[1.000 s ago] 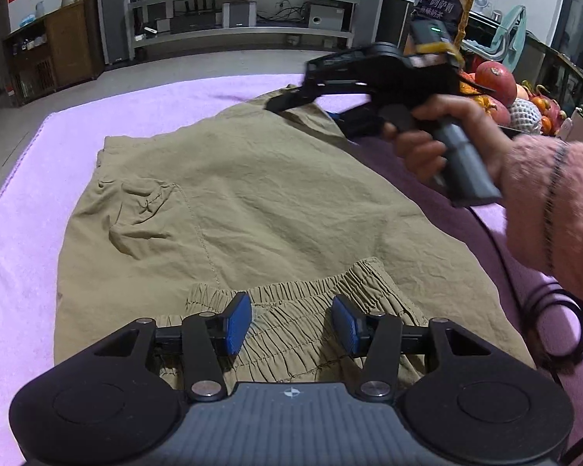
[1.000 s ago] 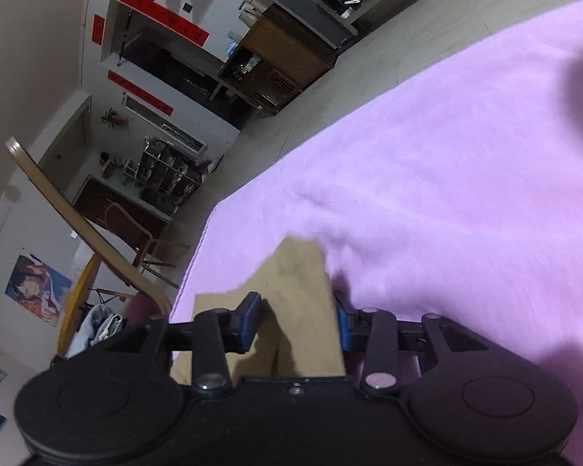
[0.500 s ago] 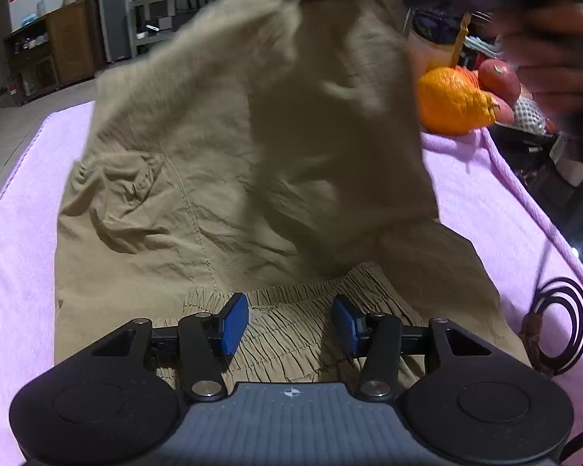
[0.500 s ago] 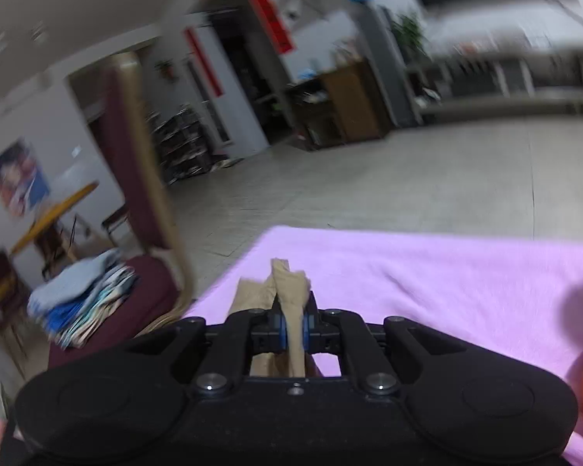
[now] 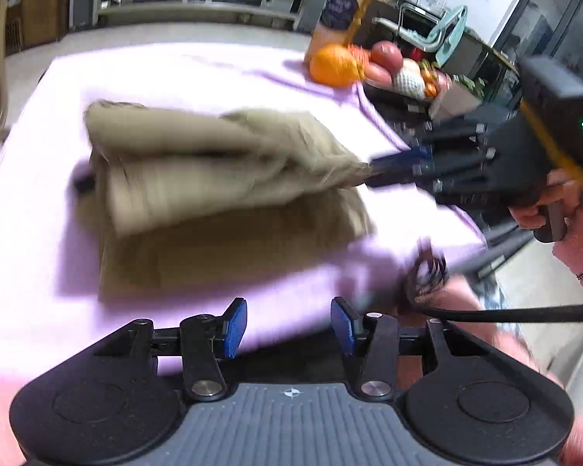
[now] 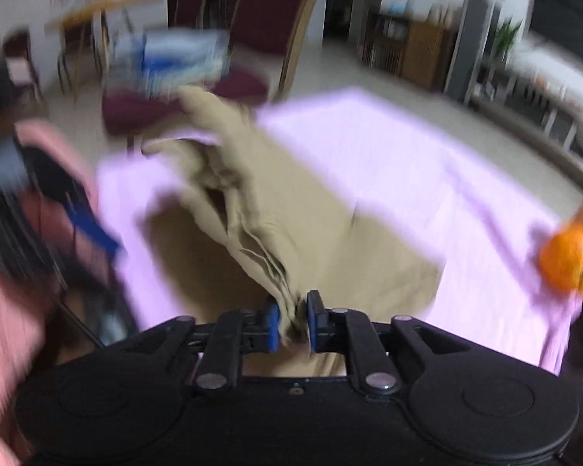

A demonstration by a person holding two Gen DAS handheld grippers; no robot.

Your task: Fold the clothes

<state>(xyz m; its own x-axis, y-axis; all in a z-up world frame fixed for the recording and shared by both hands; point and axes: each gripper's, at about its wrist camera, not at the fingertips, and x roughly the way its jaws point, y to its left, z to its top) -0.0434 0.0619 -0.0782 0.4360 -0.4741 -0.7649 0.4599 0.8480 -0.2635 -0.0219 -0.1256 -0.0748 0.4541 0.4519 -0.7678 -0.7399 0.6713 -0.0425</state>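
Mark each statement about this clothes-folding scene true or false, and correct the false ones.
1. The right gripper has khaki cloth between its pads. True.
2. The left gripper grips the cloth. False: nothing lies between its open pads.
3. An orange sits on the far side of the pink cover. True.
4. The cloth lies flat in one layer. False: one part is lifted over another.
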